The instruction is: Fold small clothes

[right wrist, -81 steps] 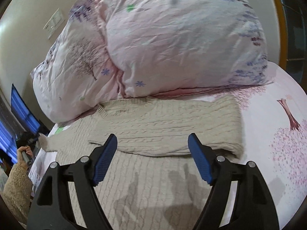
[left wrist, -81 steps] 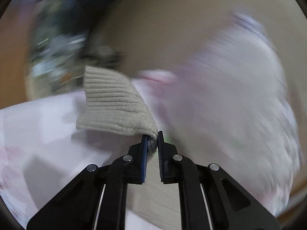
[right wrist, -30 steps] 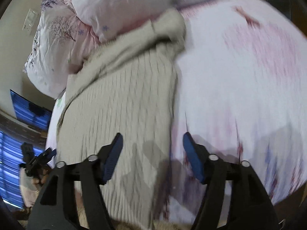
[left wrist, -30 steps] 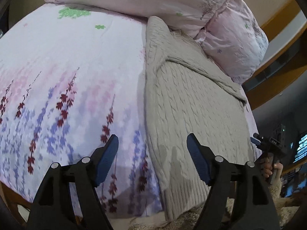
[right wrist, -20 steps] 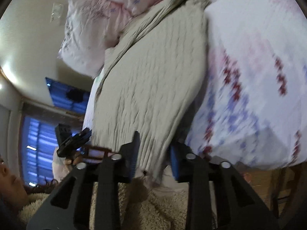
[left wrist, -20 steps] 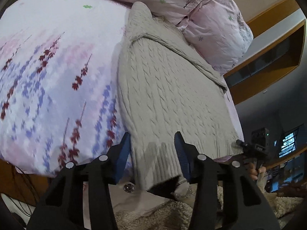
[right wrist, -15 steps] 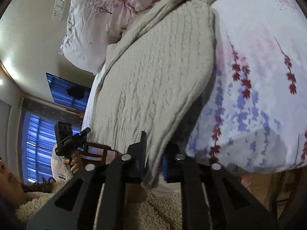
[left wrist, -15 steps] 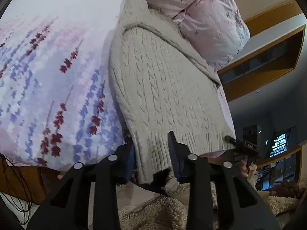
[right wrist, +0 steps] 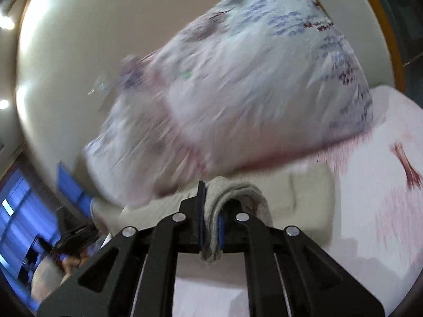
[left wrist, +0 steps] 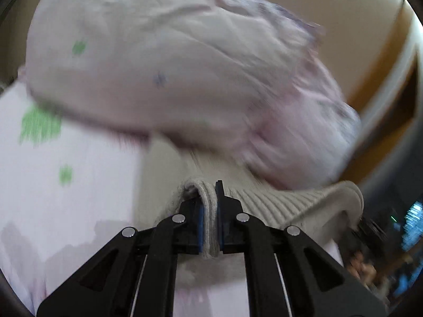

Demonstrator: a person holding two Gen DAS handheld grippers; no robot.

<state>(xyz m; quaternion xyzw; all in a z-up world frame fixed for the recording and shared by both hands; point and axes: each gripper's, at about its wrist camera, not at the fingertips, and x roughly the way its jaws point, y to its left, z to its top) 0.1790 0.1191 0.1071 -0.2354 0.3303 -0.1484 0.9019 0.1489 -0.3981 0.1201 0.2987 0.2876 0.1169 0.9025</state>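
Both tools have carried the sweater's ribbed hem up from the foot of the bed toward the pillows since half a second ago. My left tool (left wrist: 210, 220) is clamped on the sweater (left wrist: 277, 206), and my right tool (right wrist: 210, 222) is pinched on a fold of the same knit. Folded knit lies on the bed (right wrist: 383, 185) just below the pillows (right wrist: 251, 92). Both views are blurred.

The sweater (left wrist: 277, 203) lies on the bed (left wrist: 66, 185), before the pillows (left wrist: 185, 79).
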